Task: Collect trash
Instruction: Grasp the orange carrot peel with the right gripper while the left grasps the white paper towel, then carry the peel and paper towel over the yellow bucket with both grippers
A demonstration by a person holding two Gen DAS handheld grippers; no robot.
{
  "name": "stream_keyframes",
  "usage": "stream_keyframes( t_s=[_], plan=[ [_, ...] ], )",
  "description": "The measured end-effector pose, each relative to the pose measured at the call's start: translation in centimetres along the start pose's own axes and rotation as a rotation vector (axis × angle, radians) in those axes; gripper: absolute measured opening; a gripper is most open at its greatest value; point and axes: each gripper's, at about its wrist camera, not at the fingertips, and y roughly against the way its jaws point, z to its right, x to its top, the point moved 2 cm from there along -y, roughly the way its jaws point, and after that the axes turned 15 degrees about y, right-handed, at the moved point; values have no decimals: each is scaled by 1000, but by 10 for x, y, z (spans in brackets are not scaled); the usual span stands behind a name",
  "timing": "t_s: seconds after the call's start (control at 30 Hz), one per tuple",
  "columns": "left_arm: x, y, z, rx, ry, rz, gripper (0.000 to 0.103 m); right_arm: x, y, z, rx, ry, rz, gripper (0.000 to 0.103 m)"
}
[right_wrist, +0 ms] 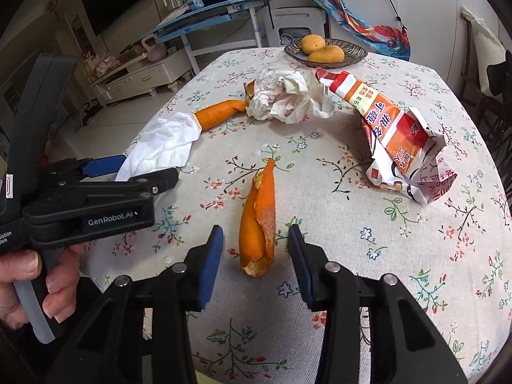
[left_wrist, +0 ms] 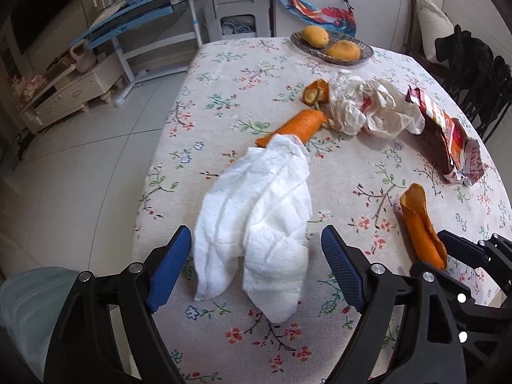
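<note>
With 2 pickups lined up, the left gripper (left_wrist: 256, 268) gaped around the tissue (left_wrist: 256, 224) and the right gripper (right_wrist: 256, 259) around a peel (right_wrist: 259, 233), neither clenched; closing came next.

On the flowered tablecloth, a crumpled white paper towel (left_wrist: 256, 220) lies near the table's edge, its far end overlapping a curled orange peel (left_wrist: 297, 124). Beyond sits a crumpled white wrapper (left_wrist: 368, 105) with another peel piece (left_wrist: 315, 92) beside it. A torn red-and-orange snack bag (right_wrist: 393, 134) lies opened. A third peel strip (right_wrist: 259, 220) lies apart.
</note>
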Motion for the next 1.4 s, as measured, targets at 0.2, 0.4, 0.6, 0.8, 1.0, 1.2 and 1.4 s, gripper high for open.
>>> stream_keyframes(
  t_s=[0.2,0.4,0.6,0.8,1.0,1.2,1.4],
  plan=[
    [-6,1,8,-52,-37,-6,30,-1,0,1,-9,1,6,28],
    [-11,9,5,-79,-25,-7,11,-3,3,1,9,-6,13,21],
    [-14,37,-3,-136,18,38,11,-2,17,2,26,-29,52,21],
    [-23,59,-7,-189,41,72,11,-5,29,0,48,-60,94,21],
    [-35,77,-8,-220,49,108,11,-10,44,-5,61,-79,145,21],
    [-48,92,-13,-241,59,128,11,-19,58,-8,62,-98,182,21],
    [-59,100,-18,-255,67,136,11,-27,68,-10,62,-116,201,21]
  ],
)
